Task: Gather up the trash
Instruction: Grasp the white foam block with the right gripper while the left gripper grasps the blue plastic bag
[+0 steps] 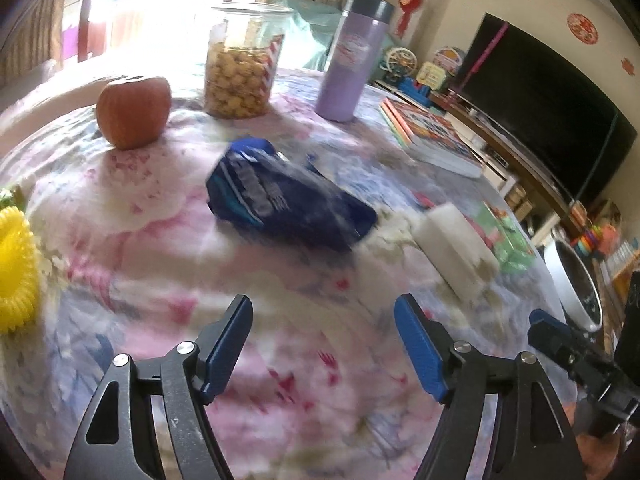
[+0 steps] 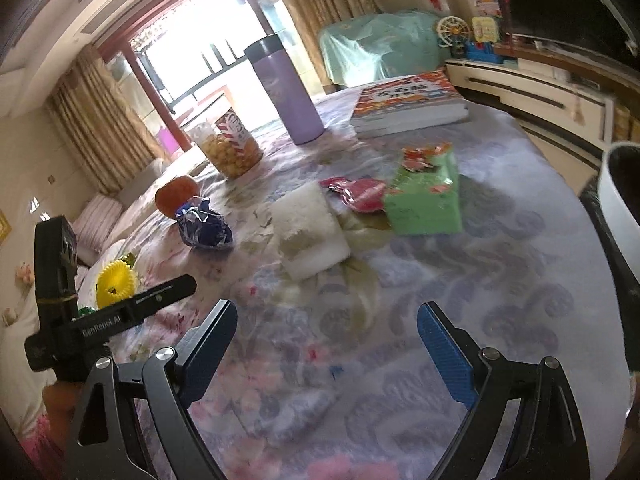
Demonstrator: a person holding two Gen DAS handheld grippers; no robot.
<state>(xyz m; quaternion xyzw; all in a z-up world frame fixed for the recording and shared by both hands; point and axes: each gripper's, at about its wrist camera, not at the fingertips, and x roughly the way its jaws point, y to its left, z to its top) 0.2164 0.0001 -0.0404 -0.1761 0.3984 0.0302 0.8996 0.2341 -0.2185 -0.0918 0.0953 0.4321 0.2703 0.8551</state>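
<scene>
Sunlit curtains and a dark TV framed the cloth [image 1: 132, 248] you were working over, a flowered spread covering a round table. By my reading you had hardly begun: every piece of rubbish visible lay on the cloth, and the white bin [image 2: 618, 196] at the table's edge showed nothing I could make out inside.

Your left gripper [image 1: 324, 344] stood spread with nothing between the jaws. The blue wrapper [image 1: 288, 196], crumpled, lay at about twelve o'clock from it, a little way ahead and not touching the pads. At about two o'clock sat the white sponge [image 1: 452, 252], just beside the wrapper, with the green box [image 1: 508, 240] behind it. An apple [image 1: 134, 110], a snack jar [image 1: 244, 64] and a purple flask [image 1: 352, 60] stood farther back; I judged none of these to be trash.

Your right gripper [image 2: 326, 348] was also spread wide and empty. From it the sponge lay at twelve o'clock, the red wrapper [image 2: 358, 192] just past it and touching the green box, and the blue wrapper at about eleven o'clock, near the apple. The bin sat at about two o'clock, well apart from the wrappers.

Left to do, as I judged it: pinch the blue wrapper, pinch the red one, and carry both to the bin. Whether the yellow ring [image 1: 14, 268] counted as trash I could not tell.
</scene>
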